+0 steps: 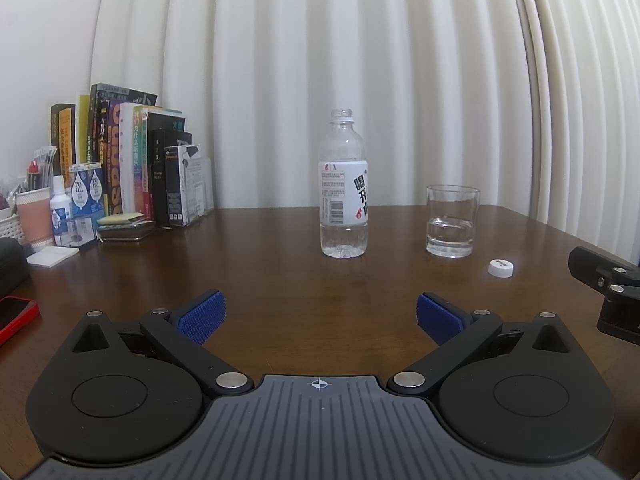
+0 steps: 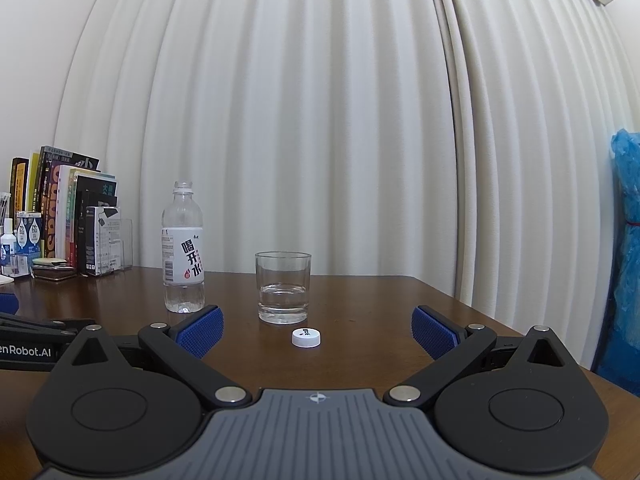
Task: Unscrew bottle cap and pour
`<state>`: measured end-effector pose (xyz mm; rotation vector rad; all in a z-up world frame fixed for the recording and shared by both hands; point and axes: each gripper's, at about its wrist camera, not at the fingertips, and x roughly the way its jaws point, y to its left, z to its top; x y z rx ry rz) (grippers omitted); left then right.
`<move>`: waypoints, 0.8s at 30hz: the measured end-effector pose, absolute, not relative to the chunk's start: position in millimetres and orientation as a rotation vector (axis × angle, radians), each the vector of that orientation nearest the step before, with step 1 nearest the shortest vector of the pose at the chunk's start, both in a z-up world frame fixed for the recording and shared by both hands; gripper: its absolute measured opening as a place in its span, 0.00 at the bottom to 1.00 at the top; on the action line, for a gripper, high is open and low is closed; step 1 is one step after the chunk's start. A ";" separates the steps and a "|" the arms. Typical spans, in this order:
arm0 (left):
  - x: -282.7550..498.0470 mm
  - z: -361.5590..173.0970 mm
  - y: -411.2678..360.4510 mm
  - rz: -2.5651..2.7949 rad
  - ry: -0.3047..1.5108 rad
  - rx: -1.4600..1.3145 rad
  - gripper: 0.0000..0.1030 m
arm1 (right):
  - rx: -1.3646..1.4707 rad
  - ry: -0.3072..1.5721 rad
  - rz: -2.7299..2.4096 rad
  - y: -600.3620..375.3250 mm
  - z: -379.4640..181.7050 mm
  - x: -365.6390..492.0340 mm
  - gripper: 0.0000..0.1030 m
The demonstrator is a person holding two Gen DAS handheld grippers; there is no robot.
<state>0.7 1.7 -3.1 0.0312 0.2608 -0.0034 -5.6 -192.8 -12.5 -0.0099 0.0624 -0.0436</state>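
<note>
A clear plastic bottle (image 1: 343, 184) (image 2: 183, 248) with a white label stands upright and uncapped on the brown table, with a little water at its bottom. To its right stands a glass (image 1: 452, 221) (image 2: 283, 287) holding some water. The white cap (image 1: 501, 268) (image 2: 306, 337) lies on the table just in front of the glass. My left gripper (image 1: 320, 316) is open, well short of the bottle, holding nothing. My right gripper (image 2: 318, 330) is open too, its blue pads apart on either side of the cap, which lies just ahead of them. The right gripper's black body (image 1: 608, 292) shows at the left wrist view's right edge.
Books (image 1: 132, 160) (image 2: 64, 220) stand in a row at the back left, with small boxes, a paper cup (image 1: 34, 216) and bottles beside them. A red phone (image 1: 16, 316) lies at the left edge. White curtains hang behind the table (image 1: 280, 272). A blue bag (image 2: 626, 260) hangs past the right edge.
</note>
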 end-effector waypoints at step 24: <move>8.8 -1.9 3.8 -0.017 0.316 0.037 1.00 | -0.055 0.150 -0.029 -186.4 -5.3 5.2 1.00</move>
